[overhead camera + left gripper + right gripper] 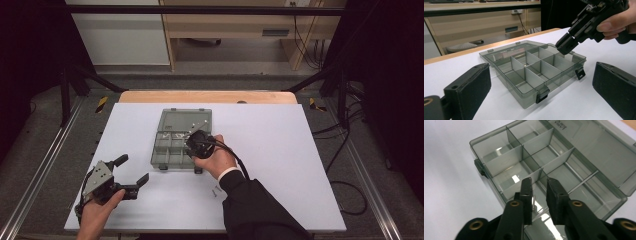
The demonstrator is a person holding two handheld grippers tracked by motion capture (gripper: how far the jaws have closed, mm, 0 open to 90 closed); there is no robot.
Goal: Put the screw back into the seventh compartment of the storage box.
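Observation:
A smoky-grey clear organiser box (pixel 165 150) lies open in the middle of the white table, its lid (pixel 186 120) folded back away from me. My right gripper (pixel 193 145) hovers over the box's near right compartments, pointing down. In the right gripper view its jaws (pixel 539 182) stand a little apart, and a small metal screw (pixel 533 202) shows just inside the left jaw, above a compartment floor. My left gripper (pixel 133 169) rests at the near left of the table, wide open and holding nothing. The left gripper view shows the box (pixel 534 67) ahead and the right gripper (pixel 564 47) over its far corner.
Two or three tiny screws (pixel 216 190) lie loose on the white board (pixel 280 150) near my right sleeve. The box's black latches (pixel 541 95) face the left gripper. Metal rails and cables run along both sides of the table.

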